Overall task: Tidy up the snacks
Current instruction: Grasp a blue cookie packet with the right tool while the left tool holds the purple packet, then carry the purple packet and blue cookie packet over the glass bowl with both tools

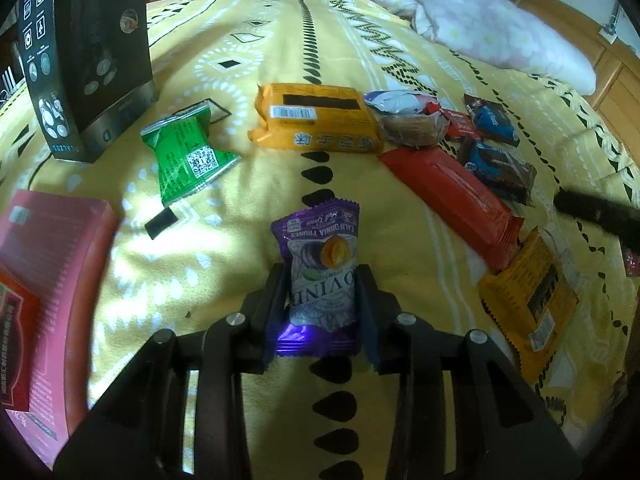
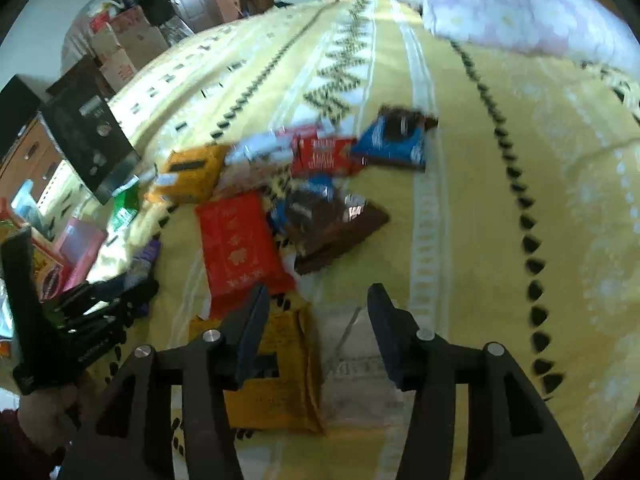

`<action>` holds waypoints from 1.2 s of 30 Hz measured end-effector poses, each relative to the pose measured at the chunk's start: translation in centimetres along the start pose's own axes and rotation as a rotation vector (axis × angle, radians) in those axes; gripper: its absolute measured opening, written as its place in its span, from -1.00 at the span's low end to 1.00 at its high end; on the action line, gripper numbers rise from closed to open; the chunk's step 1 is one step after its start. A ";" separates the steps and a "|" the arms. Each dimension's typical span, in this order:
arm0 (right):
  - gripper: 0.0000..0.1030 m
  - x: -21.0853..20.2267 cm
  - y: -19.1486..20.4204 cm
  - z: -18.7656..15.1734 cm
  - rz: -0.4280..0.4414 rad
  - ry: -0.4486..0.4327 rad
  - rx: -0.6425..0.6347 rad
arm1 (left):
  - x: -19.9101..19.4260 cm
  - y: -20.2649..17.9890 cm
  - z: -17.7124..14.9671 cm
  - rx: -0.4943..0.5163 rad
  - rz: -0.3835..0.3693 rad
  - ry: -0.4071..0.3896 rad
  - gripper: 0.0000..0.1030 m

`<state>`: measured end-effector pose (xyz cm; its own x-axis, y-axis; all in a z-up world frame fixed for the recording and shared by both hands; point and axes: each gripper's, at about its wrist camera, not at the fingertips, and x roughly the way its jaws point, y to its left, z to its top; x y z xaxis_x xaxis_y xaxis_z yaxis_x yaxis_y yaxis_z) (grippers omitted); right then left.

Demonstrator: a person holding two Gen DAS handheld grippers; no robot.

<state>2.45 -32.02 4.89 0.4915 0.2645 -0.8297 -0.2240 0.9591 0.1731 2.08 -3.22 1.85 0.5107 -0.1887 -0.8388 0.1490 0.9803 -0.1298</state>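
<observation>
At the bottom centre of the left wrist view, the left gripper [image 1: 322,300] is clamped on a purple prune packet [image 1: 318,276], its two fingers pressing the packet's sides while the packet stands just above the yellow patterned bedspread [image 1: 224,264]. Above it, toward the middle of the frame, lie a green packet [image 1: 186,156] at left, an orange packet [image 1: 318,118] at centre, and a long red packet [image 1: 454,200] slanting to the right, with small blue-and-brown packets [image 1: 498,166] just beyond it. A second orange packet [image 1: 528,300] sits at the right edge. A black box [image 1: 86,52] stands upright at upper left and a pink box [image 1: 44,292] lies at the left edge. In the right wrist view, the right gripper [image 2: 316,334] hangs spread apart and holds nothing, above an orange packet [image 2: 280,392] at the bottom centre.
</observation>
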 end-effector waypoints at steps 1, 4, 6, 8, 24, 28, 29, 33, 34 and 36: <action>0.07 0.0 0.2 0.6 -0.005 -0.002 -0.037 | 0.0 0.0 0.0 0.001 -0.002 0.001 -0.29; 0.07 1.5 1.0 2.8 -0.010 0.038 -0.174 | 0.0 0.1 0.1 -0.001 -0.019 0.006 -0.22; 0.08 3.8 1.6 3.9 -0.042 0.117 -0.273 | 0.1 0.0 0.1 0.003 -0.034 0.008 -0.12; 0.08 5.3 1.8 4.2 -0.064 0.158 -0.328 | 0.2 -0.2 0.1 0.016 -0.044 0.006 -0.01; -0.20 2.1 -1.0 1.8 -0.031 0.016 -0.045 | -3.0 -0.9 0.7 0.035 0.001 -0.075 -0.45; -0.24 -2.1 -0.9 0.8 -0.025 -0.077 0.032 | -6.9 -1.7 1.4 0.070 0.001 -0.159 -0.45; -0.26 -3.3 -0.6 0.6 -0.022 -0.104 0.044 | -8.1 -1.9 1.6 0.080 0.001 -0.188 -0.45; -0.32 -7.2 1.0 0.5 0.005 -0.186 0.069 | -13.5 -1.5 2.2 0.104 -0.010 -0.304 -0.45; -0.33 -7.9 1.6 0.6 0.009 -0.203 0.069 | -14.5 -1.3 2.3 0.106 -0.006 -0.327 -0.45; -0.35 -9.4 3.0 1.1 0.026 -0.234 0.063 | -16.9 -0.5 2.6 0.115 0.016 -0.377 -0.45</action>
<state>-1.91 -31.53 13.80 0.6693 0.2988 -0.6803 -0.1902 0.9540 0.2319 -4.48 -0.71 17.49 0.7855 -0.2025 -0.5848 0.2214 0.9744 -0.0399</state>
